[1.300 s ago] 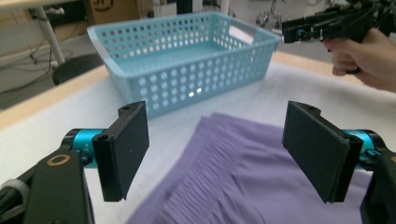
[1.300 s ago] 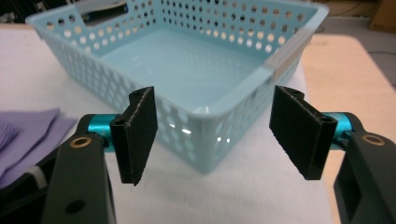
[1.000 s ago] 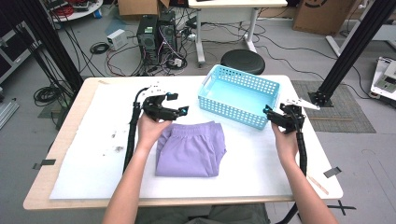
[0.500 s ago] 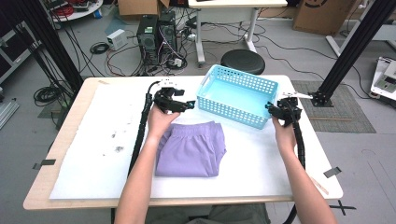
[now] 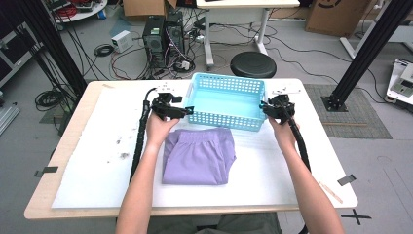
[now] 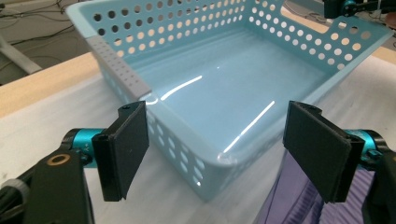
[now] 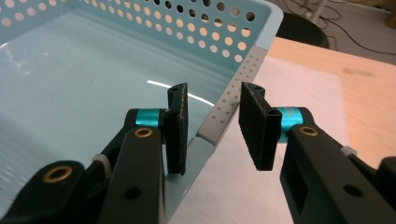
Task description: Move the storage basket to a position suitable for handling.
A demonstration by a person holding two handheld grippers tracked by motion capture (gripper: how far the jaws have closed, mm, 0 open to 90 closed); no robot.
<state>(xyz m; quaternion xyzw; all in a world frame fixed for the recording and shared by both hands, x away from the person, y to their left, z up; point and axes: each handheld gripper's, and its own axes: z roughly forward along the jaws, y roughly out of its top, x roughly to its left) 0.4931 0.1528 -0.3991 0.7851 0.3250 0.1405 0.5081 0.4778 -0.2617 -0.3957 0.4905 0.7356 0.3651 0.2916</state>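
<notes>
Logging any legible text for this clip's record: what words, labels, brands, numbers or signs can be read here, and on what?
No text can be read.
Cardboard box at the back: a dark round mark, cut off, too blurred to read.
Basket, purple shorts, left gripper and right gripper: no lettering visible.

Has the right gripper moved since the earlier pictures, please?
Yes: the right gripper moved left to the basket, jaws closing astride its rim.

Grey floor (image 5: pixel 58 63) (tangled cables (image 5: pixel 104 50)), black stool (image 5: pixel 253 64), 2 computer towers (image 5: pixel 164 36)
</notes>
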